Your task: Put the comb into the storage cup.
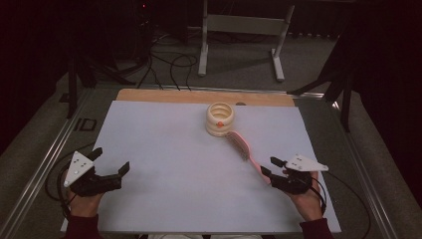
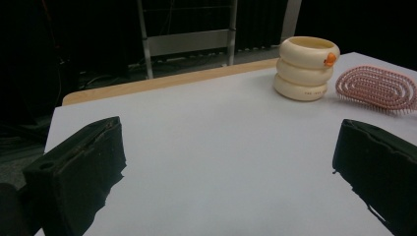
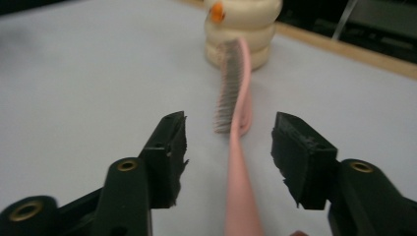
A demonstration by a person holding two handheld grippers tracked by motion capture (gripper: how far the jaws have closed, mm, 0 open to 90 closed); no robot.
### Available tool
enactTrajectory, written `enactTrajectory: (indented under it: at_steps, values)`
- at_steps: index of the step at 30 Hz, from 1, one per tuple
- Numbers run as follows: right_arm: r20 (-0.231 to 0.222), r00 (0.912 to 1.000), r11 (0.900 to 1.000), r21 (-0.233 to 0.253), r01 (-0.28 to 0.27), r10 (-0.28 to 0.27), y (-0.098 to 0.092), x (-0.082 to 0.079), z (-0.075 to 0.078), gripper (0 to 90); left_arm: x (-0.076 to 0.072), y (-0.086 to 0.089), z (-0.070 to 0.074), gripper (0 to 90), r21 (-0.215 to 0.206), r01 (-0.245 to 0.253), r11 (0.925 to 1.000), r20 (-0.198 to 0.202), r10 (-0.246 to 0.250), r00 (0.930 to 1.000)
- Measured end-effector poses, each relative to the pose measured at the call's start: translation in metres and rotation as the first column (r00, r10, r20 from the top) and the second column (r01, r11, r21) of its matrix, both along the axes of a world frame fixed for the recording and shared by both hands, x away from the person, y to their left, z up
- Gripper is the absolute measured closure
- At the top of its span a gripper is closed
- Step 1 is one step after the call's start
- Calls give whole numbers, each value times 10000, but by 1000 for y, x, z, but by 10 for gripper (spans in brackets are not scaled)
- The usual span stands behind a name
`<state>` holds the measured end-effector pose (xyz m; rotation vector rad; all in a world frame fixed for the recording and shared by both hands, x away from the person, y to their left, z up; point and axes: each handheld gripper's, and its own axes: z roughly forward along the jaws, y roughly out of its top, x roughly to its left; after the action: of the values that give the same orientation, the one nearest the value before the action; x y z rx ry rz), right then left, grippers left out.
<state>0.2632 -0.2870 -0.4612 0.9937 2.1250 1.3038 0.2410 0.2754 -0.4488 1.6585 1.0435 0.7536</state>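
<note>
A cream ringed holder with a small orange knob stands at the far middle of the white sheet. A pink hairbrush lies from the holder's base toward the near right, bristles turned to the left. My right gripper is open, and its jaws straddle the brush handle without touching it. The brush head points at the holder. My left gripper rests open at the near left over bare sheet, nothing between its fingers. From there the holder and brush show far right.
The sheet covers a wooden table whose far edge is bare. A white metal stand, cables and dark tripod legs stand on the floor beyond. Metal rails flank the table.
</note>
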Motion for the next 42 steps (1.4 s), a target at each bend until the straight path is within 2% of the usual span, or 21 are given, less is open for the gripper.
enactTrajectory:
  at_steps: [3,7,10,11,12,15,17,29,33,42]
  values:
    - [449,9986,9989,398,264,-282,-12,-9,2,436,0,0,0,0,-15,23,10000,41,-23,10000]
    - [825,9942,9936,953,608,-688,-25,-19,4,403,0,-1,0,0,-13,33,10000,65,-33,10000]
    - [987,9909,9907,1096,809,-918,-33,-25,3,337,-1,0,0,0,-35,48,10000,81,-47,10000]
    - [1014,9888,9888,1126,976,-1092,-37,-27,2,267,-1,0,0,0,-43,41,10000,84,-41,10000]
    - [1014,9888,9888,1126,976,-1092,-37,-27,2,267,-1,0,0,0,-60,26,10000,92,-25,10000]
    - [959,9846,9865,885,1381,-1464,-40,-29,0,124,-1,1,1,0,-68,45,10000,129,-44,9999]
    - [851,9838,9848,865,1507,-1580,-43,-28,-2,99,-1,2,1,0,-75,54,10000,138,-53,9999]
    - [655,9847,9840,869,1555,-1614,-44,-27,-3,100,-1,2,0,0,-44,57,10000,125,-56,9999]
    - [387,9871,9835,993,1512,-1557,-45,-25,-2,102,-1,1,0,0,-29,46,10000,102,-46,9999]
    - [208,9874,9849,776,1548,-1568,-41,-21,7,116,-1,1,1,0,-23,19,10000,116,-19,9999]
